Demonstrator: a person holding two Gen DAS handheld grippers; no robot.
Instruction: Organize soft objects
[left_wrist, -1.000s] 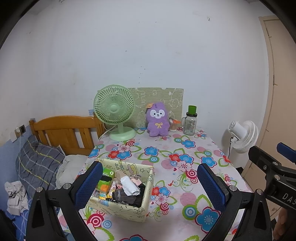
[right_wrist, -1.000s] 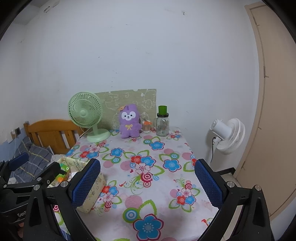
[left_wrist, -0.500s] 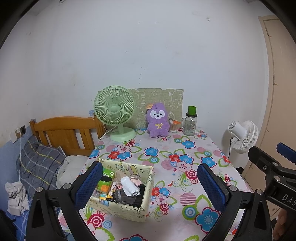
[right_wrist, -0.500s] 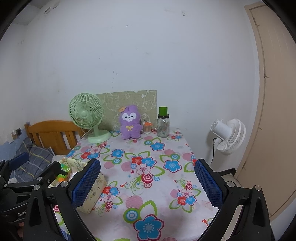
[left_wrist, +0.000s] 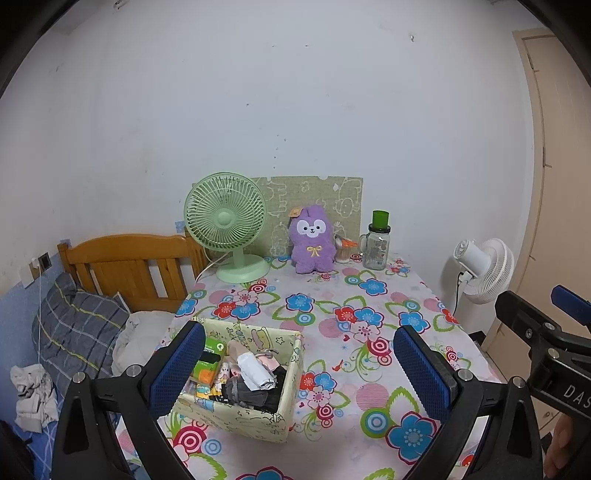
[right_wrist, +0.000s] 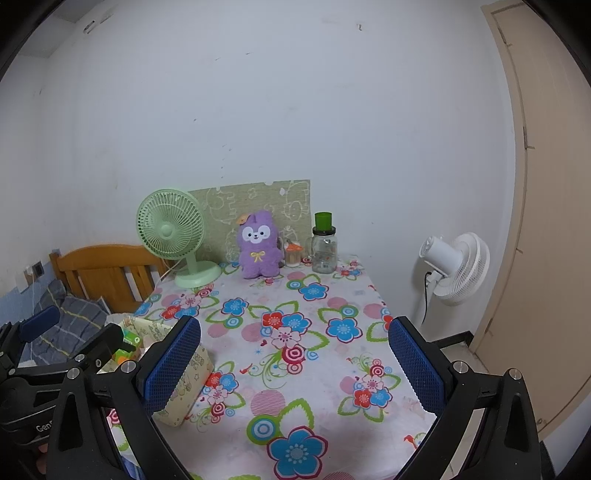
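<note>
Fuzzy purple plush toy (left_wrist: 311, 240), glossy floral tablecloth (left_wrist: 369, 332), clear glass jar (left_wrist: 376, 246), varnished wooden headboard (left_wrist: 129, 266).

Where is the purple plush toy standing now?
In both views the plush toy stands at the table's far edge, between the green fan on its left and the glass jar on its right.

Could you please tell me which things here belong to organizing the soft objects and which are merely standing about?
Job: box of rolled soft items; plush; left gripper; right gripper.
Standing about: green fan; jar; white fan; pillow.
</note>
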